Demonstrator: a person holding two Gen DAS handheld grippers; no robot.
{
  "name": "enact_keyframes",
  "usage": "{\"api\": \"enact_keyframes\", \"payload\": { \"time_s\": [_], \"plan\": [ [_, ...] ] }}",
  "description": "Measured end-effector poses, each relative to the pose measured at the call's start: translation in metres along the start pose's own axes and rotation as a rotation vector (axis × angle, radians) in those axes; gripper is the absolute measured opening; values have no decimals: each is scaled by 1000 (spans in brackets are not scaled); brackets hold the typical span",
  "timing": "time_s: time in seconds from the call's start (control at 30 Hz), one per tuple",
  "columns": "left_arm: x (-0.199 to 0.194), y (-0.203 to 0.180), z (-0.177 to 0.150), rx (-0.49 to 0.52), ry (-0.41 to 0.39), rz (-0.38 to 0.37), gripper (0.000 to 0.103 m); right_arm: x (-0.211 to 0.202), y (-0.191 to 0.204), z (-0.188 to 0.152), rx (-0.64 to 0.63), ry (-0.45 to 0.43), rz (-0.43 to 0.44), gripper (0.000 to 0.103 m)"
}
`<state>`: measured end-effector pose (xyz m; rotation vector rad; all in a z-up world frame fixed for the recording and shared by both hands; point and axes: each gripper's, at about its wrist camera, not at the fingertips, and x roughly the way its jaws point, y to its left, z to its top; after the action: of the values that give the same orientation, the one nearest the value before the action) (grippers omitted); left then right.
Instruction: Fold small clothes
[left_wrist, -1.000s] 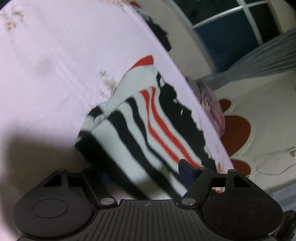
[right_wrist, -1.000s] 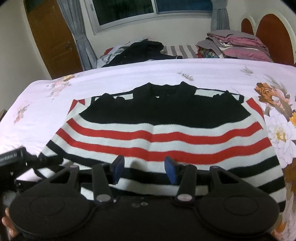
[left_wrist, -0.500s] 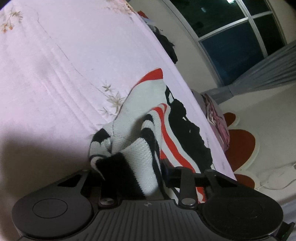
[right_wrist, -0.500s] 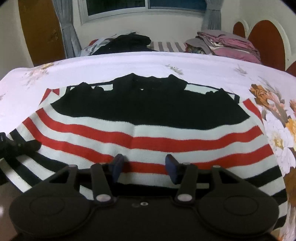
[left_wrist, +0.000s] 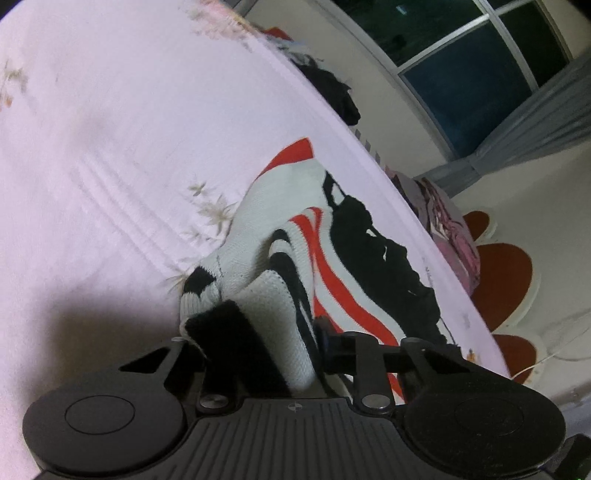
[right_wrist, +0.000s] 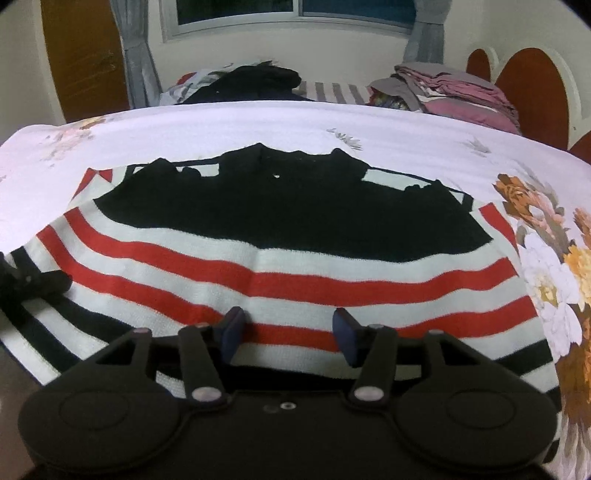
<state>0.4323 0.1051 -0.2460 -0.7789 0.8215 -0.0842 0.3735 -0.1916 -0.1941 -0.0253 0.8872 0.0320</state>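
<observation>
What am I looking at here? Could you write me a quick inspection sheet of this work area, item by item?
Surface: bed with a pale pink flowered sheet.
Job's things: striped sweater spread flat, its left corner bunched and lifted.
Clutter: dark clothes pile and folded pink stack at the far edge.
Grippers: left gripper has just closed on the sweater's corner; right gripper has been opening, jaws apart above the sweater's lower part, nothing between them.
Cables: white cord on the floor.
Surroundings: window, grey curtains, wooden door, red headboard.
</observation>
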Motion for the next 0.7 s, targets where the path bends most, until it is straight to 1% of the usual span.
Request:
{"api": "enact_keyframes", "payload": {
  "time_s": [0.2,0.3,0.37,0.47,0.57,0.7],
  "plan": [
    [-6,-21,-4,62,-51,54,16,-3,-6,-1,-50,-3,66,58],
    [-12,-33,-6,96,-80,62,15,-9,-14,2,-38,-2,113,58],
    [-17,-44,-7,124,-103,58,15,-17,-24,2,-13,-23,130,58],
    [-27,-64,-9,180,-133,32,15,-30,-44,1,18,-58,141,58],
    [-33,-99,-14,280,-158,-18,15,-43,-71,1,67,-88,146,58],
    [-31,-149,-33,421,-147,-106,15,-56,-112,-3,153,-102,145,58]
  ]
}}
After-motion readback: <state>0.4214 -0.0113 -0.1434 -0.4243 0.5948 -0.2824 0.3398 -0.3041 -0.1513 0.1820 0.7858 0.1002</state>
